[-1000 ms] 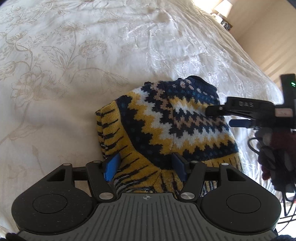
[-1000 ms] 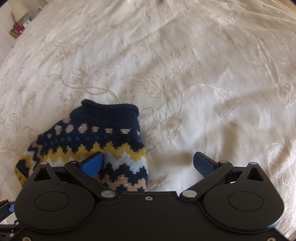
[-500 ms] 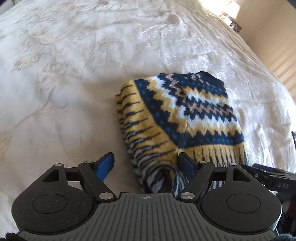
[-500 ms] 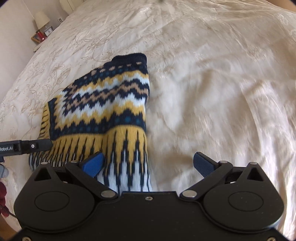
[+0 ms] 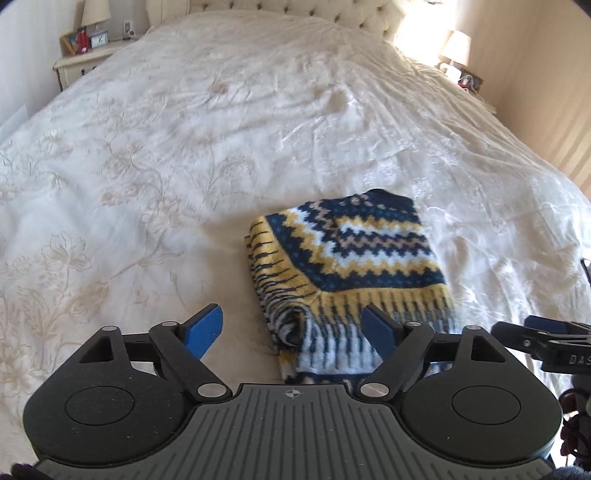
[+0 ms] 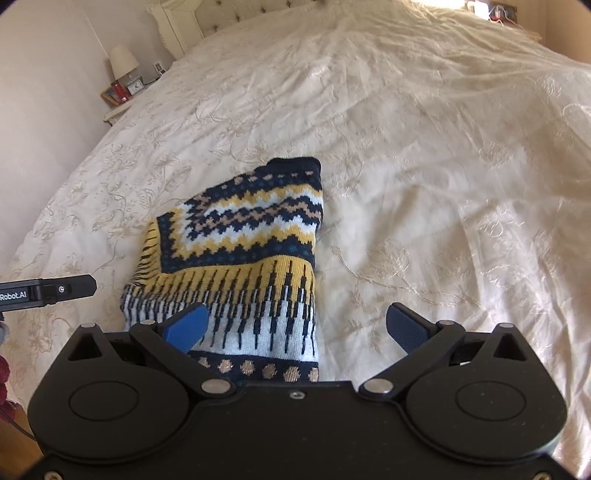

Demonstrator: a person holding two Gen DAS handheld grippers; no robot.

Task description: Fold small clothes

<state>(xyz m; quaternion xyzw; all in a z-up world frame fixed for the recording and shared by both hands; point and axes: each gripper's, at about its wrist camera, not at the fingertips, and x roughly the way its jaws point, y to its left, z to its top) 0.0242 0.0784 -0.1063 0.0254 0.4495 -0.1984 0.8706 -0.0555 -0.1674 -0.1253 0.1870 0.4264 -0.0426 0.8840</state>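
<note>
Now the folded patterned sweater (image 5: pixel 347 266) is lying on the bed (image 5: pixel 221 147) near its foot edge. Left hand-held gripper (image 5: pixel 293 332) is spreading its jaws, gripping nothing; right hand-held gripper (image 6: pixel 297 326) is hovering wide apart, likewise empty.

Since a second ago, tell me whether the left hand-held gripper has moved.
Yes. The left hand-held gripper has pulled back and up from the folded sweater; the headboard has come into view.
</note>
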